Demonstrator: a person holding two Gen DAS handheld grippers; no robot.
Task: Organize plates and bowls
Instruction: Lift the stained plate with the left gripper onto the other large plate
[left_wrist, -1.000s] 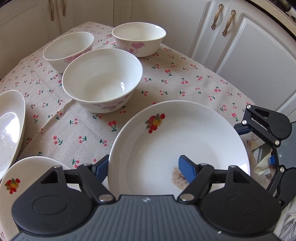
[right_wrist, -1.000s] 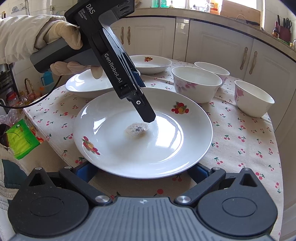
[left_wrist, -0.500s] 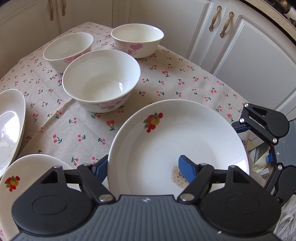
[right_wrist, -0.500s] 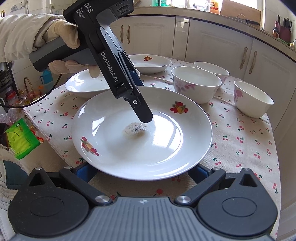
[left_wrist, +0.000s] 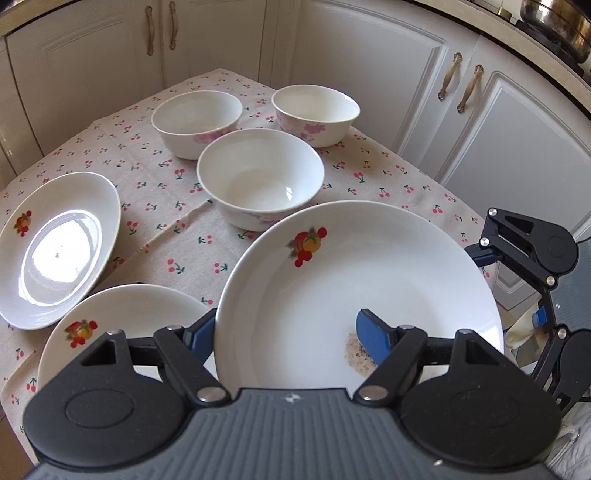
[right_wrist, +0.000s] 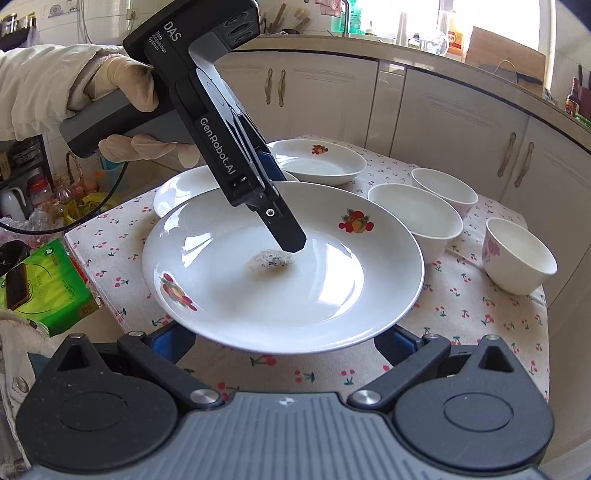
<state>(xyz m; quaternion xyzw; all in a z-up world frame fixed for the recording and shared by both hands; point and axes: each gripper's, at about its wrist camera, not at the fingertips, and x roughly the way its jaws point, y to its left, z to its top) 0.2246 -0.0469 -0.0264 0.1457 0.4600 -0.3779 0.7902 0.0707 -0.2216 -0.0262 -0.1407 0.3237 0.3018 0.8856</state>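
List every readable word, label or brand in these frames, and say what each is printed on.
"DAS" and "GenRobot.AI": on the left gripper body, right wrist view.
Small print under "DAS" looks like "Data Acquisition System", barely legible.
Green packet beside the table: print too small to read.
Counter bottles: labels blurred.
Plates and bowls: pictures only, no text.

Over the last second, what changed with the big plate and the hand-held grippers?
The big plate, clamped at its rim by the left hand-held gripper, rose off the tablecloth; the right hand-held gripper rose beneath it. Grip, bowls and other plates unchanged.
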